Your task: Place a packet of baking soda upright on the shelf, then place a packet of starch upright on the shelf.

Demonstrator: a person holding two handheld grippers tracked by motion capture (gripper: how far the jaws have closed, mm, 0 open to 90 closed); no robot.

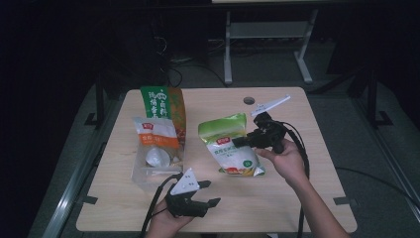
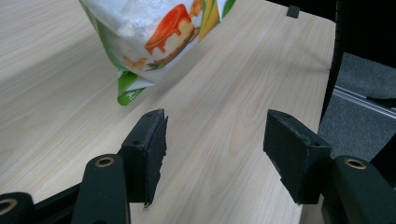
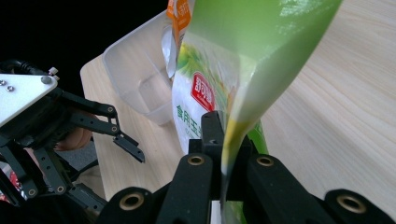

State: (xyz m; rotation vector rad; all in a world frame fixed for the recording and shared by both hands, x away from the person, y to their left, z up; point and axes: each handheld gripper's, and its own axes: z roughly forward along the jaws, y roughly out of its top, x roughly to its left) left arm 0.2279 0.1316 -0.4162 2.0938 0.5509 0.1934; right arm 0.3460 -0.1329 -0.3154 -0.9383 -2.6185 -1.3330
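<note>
With the right gripper [image 1: 246, 141] pinching the green bag [image 1: 230, 144] at its edge, mid-tabletop [image 1: 317, 163] right of the clear tub [image 1: 153, 171], steady it while the left gripper [image 1: 208, 192], fingers spread and empty, reaches for its near corner.

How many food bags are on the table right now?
3: the green-and-white bag pinched at mid-table by the right gripper, the orange-topped bag in the clear tub, and the green-and-orange bag behind it.

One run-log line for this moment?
right gripper: shut on green pouch | left gripper: open, empty | clear tub: on table
</note>
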